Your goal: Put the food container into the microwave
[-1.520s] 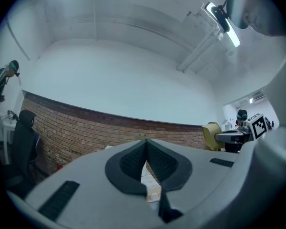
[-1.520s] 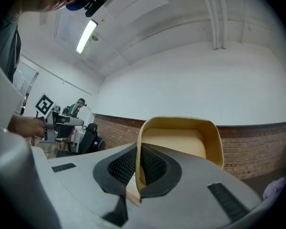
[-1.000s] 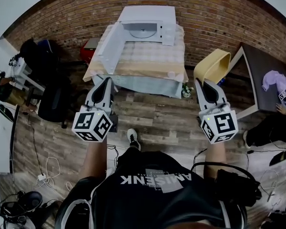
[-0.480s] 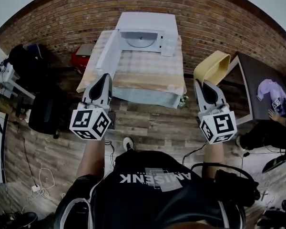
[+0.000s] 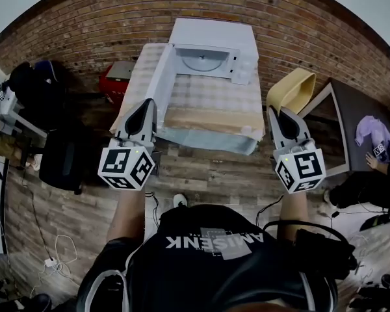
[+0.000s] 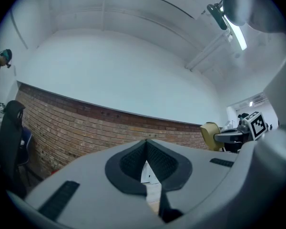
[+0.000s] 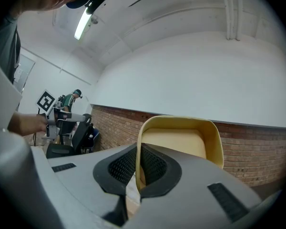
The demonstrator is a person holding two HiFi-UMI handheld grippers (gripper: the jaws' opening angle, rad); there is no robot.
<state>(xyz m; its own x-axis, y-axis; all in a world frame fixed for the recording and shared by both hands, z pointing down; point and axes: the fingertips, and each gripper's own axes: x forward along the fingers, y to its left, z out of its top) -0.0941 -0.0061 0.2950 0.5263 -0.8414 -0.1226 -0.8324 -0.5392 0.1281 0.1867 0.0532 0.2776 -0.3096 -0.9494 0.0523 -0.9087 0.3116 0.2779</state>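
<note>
The white microwave [image 5: 211, 41] stands at the far end of a cloth-covered table [image 5: 208, 103]. Its door [image 5: 161, 80] is swung open to the left, and the glass turntable [image 5: 201, 62] inside shows bare. I find no food container in any view. My left gripper [image 5: 147, 104] hangs shut and empty over the floor before the table's near left corner. My right gripper [image 5: 273, 111] is shut and empty too, just off the near right corner. In the left gripper view the gripper [image 6: 146, 147] points at the brick wall. In the right gripper view the gripper [image 7: 138, 149] points at a yellow chair [image 7: 178, 137].
The yellow chair [image 5: 291, 90] stands right of the table, with a dark desk [image 5: 354, 109] beyond it. A black office chair [image 5: 62, 155] and a red box [image 5: 114, 77] are at the left. Cables [image 5: 58, 249] lie on the wood floor. Another person's hand rests at the far right.
The view has shifted, so the table and microwave sit a little further right and nearer. Both grippers stay shut and empty, held at the same spread.
</note>
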